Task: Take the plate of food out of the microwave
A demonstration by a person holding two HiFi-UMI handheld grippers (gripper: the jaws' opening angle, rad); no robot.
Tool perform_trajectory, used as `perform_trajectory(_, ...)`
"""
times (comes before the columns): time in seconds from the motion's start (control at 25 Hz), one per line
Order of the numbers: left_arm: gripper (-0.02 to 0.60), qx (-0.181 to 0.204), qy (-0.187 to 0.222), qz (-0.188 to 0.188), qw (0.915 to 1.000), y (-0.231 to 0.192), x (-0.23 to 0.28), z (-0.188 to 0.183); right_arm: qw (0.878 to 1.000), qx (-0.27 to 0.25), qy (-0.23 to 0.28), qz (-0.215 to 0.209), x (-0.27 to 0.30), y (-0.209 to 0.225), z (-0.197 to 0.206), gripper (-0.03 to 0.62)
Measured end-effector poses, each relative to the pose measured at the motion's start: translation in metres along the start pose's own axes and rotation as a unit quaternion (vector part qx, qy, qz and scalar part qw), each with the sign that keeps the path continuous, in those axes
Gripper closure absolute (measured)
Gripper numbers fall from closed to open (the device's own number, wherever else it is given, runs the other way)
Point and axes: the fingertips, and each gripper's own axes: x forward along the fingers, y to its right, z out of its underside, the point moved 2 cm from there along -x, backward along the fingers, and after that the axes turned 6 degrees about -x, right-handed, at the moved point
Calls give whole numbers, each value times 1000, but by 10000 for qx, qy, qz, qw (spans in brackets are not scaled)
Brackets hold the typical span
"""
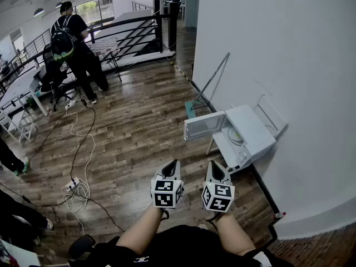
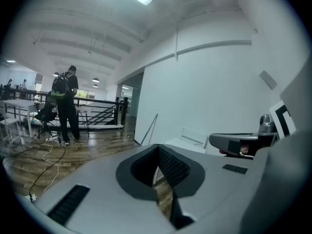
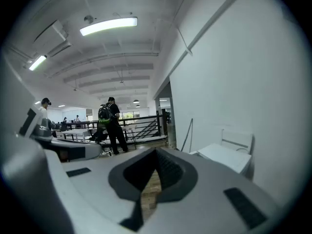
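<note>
White microwave [image 1: 253,128] far right, white wall [image 1: 278,49]. Brown plank floor [image 1: 133,132]. Grey left gripper [image 1: 174,164], right gripper [image 1: 214,166]: black-and-white square markers.

Approach to the microwave: open floor ahead, door on the left flank, wall on the right.

Bare wood floor [image 1: 139,132] runs from the left gripper [image 1: 174,163] and right gripper [image 1: 214,166] to the microwave [image 1: 253,124], with nothing standing on that stretch. The microwave door [image 1: 204,125] is swung out to the left of the cavity and bars entry from that side; the front opening is clear. The white wall [image 1: 289,65] shuts off the right, with a white frame [image 1: 271,113] between it and the microwave. A thin pole [image 1: 214,79] leans on the wall farther along. Cables [image 1: 78,188] lie well off left. A person with a backpack [image 1: 75,43] and the railing [image 1: 128,32] are far back.
</note>
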Motion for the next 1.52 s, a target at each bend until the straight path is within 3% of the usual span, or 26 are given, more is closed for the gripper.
perform_trajectory(0.36,582,51,-27,-60,10000,-5,-10,3,9999,120,24,-7,-1,-8,1,582)
perform_trajectory(0.64,583,20,-40,-72,10000,-23,-21,6,9999,-73,-16,-137,1,-37,5,582)
perform_trajectory(1.08,583,-155,-70,11,9999,-65,-46,16,9997,-138,-202,12,5,-85,16,582)
perform_trajectory(1.52,582,-193,-242,62,9995,-78,-19,20,9991,-92,-395,131,29,-77,28,580)
